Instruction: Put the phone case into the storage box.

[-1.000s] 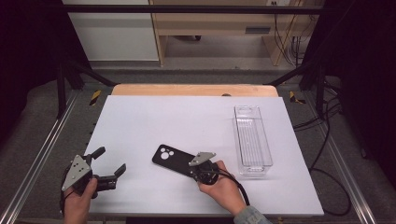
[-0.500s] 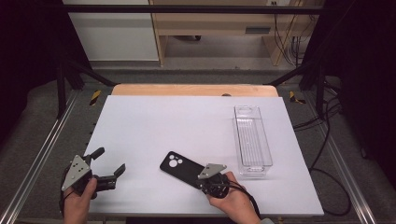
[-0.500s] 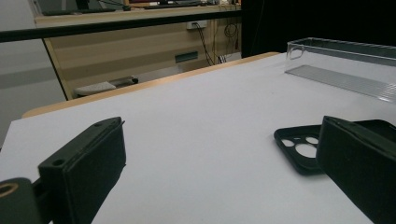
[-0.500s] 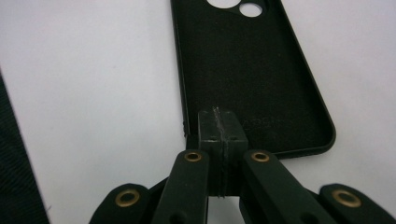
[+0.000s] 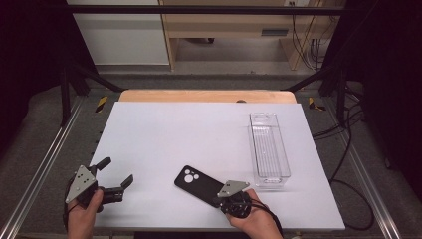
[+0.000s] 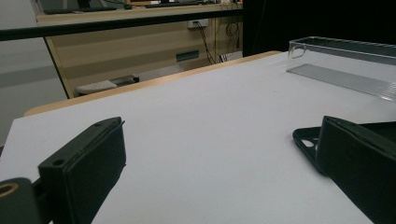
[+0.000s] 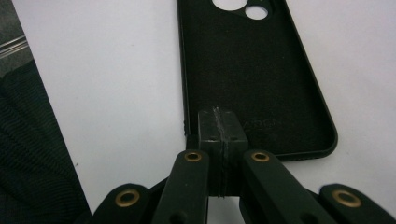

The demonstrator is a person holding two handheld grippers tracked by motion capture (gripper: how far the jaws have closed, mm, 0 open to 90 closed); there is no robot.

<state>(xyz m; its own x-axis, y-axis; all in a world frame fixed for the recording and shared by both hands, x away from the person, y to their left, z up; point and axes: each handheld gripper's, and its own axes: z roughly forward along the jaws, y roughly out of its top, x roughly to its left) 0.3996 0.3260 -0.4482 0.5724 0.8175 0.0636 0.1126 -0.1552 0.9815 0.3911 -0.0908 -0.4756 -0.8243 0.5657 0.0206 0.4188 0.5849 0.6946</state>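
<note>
From the high view, the matte black soft phone case (image 5: 200, 183) lies near the white bench's (image 5: 199, 129) front edge, long axis slanting toward the right gripper (image 5: 222, 196), jaws clamped on its near end; the left gripper (image 5: 115, 178) gapes wide, well apart. Left gripper view: the case (image 6: 308, 140) lies beyond one jaw; right gripper view: shut jaws pinch the case's (image 7: 252, 70) rim.

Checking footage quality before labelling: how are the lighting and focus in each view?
High view: white table evenly lit, surroundings dark, clear tray faint. Left gripper view: near fingers soft, tray glints. Right gripper view: black phone case sharp, little texture; right gripper fingers slightly blurred.
</note>
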